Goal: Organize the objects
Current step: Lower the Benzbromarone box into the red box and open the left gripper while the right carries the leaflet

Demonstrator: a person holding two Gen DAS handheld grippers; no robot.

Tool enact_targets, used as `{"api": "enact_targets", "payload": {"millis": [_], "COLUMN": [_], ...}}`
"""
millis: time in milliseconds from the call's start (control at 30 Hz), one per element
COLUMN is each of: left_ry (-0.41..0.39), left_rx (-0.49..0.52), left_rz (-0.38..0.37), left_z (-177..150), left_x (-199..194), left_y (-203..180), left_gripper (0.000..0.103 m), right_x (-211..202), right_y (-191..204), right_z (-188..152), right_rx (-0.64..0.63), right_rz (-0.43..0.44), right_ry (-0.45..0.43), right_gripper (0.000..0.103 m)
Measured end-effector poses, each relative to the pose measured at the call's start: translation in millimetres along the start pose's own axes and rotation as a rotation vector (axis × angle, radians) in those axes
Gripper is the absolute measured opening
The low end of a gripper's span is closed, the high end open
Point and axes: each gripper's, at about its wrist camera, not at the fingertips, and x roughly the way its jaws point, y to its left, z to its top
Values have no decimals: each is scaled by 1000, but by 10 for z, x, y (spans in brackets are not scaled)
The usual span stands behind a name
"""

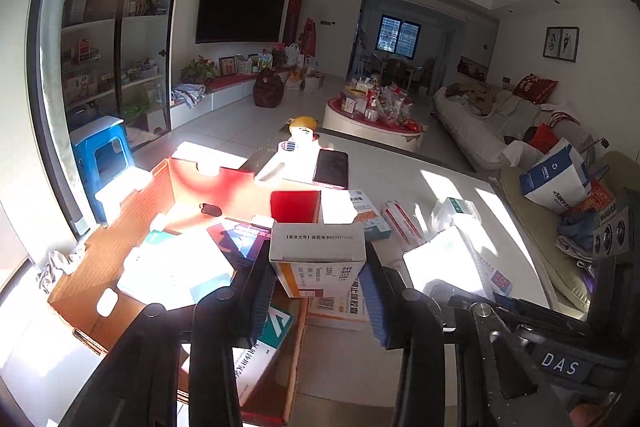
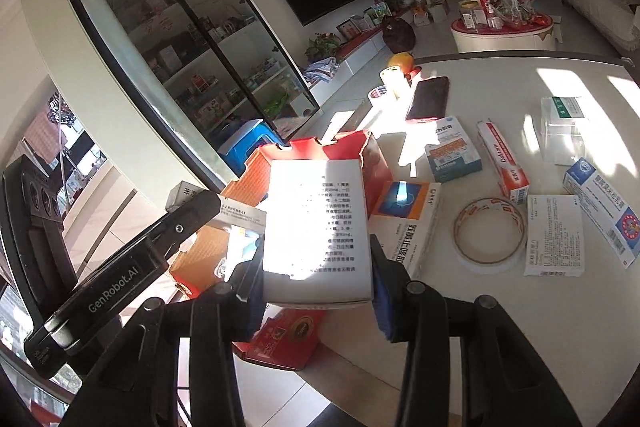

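Left gripper point(image 1: 318, 291) clamped on a small white-and-orange box point(image 1: 316, 255), pads pressing both its sides, box held clear above the open red carton point(image 1: 132, 227); below and left of the jaws, inside the carton, a pale box point(image 1: 172, 267) in sun glare; right gripper point(image 2: 318, 277) clamped on a larger white box point(image 2: 316, 223) with printed text facing up, also over the carton's edge; left gripper visible at its left in the right wrist view; right of the right jaws, on the white table point(image 2: 500, 327), a tape ring point(image 2: 489, 235), a leaflet point(image 2: 554, 235), a red-and-white tube box point(image 2: 502, 163); further ahead, a blue-and-orange box point(image 2: 452, 151), then a dark phone point(image 2: 428, 99) and a fruit point(image 2: 402, 61) at the table's far edge.
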Motion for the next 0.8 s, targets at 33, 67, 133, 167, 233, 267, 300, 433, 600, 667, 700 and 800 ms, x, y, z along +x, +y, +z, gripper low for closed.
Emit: {"api": "enact_targets", "payload": {"millis": [33,67,133,167,233,267,300,433,600,667,700,800], "left_ry": [-6,-5,0,11,33,55,79,195,203,189,180,147], "left_rx": [-22,-39,-62,-73,-94,-99,-102,-138,-160,-143,-127,-68], "left_rz": [25,46,91,105,125,132,137,155,160,146,140,81], "left_z": [58,112,171,191,201,197,188,85,31,60,71,153], "left_x": [25,67,162,231,381,476,575,959,984,946,918,804], "left_y": [150,295,531,633,788,838,881,992,937,825,744,390], "left_gripper": [44,44,44,44,44,44,44,72,83,83,84,87], "right_x": [129,258,483,592,795,897,983,949,377,202,143,41], "right_y": [98,182,348,413,480,488,482,354,-213,-618,-833,-1397], "right_z": [41,73,116,135,158,166,175,168,99,25,-18,-169], "right_rx": [-13,-23,-60,-83,-102,-107,-109,-115,-71,-8,31,143], "right_rz": [19,38,43,41,30,23,25,-36,-240,-380,-435,-537], "right_ry": [18,36,64,80,111,137,169,170,12,-8,0,48], "right_gripper": [43,42,43,42,43,44,50,62,81,81,81,81]}}
